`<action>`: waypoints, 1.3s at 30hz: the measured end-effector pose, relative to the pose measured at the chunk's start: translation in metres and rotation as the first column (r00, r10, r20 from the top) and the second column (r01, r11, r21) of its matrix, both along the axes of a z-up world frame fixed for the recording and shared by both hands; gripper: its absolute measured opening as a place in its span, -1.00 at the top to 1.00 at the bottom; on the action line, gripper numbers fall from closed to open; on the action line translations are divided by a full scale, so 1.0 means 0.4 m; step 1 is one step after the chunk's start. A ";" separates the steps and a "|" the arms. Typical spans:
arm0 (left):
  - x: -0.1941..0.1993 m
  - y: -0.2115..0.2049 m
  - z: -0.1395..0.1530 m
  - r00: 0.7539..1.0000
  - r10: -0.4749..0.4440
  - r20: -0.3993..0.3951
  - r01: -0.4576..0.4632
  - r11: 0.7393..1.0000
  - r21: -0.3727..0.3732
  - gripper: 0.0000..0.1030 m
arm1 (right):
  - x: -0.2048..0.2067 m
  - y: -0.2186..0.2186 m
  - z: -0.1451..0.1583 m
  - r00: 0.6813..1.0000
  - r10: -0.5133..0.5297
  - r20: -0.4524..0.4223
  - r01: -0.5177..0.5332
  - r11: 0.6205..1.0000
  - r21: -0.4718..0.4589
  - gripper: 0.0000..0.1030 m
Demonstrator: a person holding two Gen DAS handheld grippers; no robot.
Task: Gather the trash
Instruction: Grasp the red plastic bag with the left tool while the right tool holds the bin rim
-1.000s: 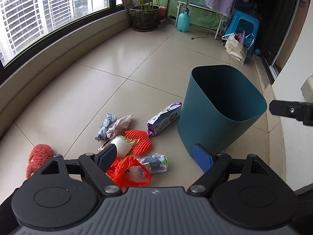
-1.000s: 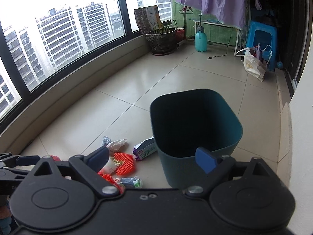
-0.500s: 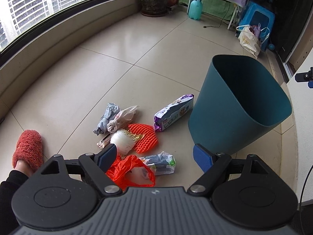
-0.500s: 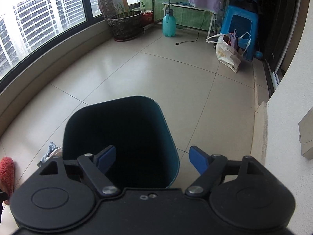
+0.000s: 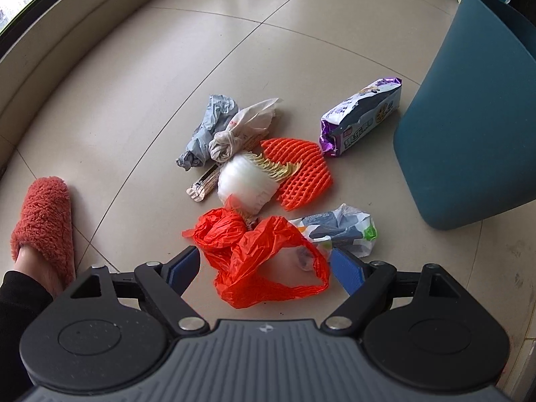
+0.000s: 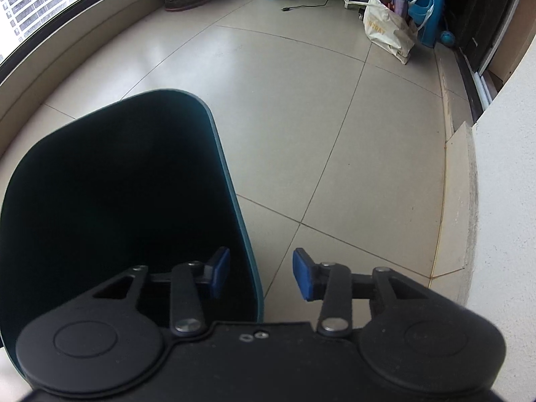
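Left wrist view: left gripper spread wide over the orange plastic bag on the floor tiles, pads apparently clear of it. Other litter beyond; teal bin at right.

Right wrist view: right gripper closing astride the bin's rim, not yet pinching.

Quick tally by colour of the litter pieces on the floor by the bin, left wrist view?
Orange: 2 (plastic bag, foam net)
White: 3 (foam sleeve, knotted bag, printed wrapper)
Grey: 1 (crumpled bag)
Purple: 1 (biscuit pack)
Tan: 1 (flat wrapper strip)
Total: 8
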State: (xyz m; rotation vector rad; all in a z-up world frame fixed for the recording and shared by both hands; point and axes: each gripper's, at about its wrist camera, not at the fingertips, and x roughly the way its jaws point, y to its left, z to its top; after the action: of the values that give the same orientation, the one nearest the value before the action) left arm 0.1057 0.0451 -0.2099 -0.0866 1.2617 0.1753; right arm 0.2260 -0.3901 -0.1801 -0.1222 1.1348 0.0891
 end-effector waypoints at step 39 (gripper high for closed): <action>0.064 0.212 -0.256 0.887 0.363 -0.284 -0.401 0.912 -0.088 -0.16 | -0.222 0.034 0.004 0.997 0.055 0.049 -0.055 0.998 0.003 0.90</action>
State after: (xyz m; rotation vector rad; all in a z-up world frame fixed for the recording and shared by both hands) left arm 0.1314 0.1298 -0.3123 -0.4541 1.5127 0.4500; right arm 0.1373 -0.3764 -0.1787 -0.1515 1.0823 0.1370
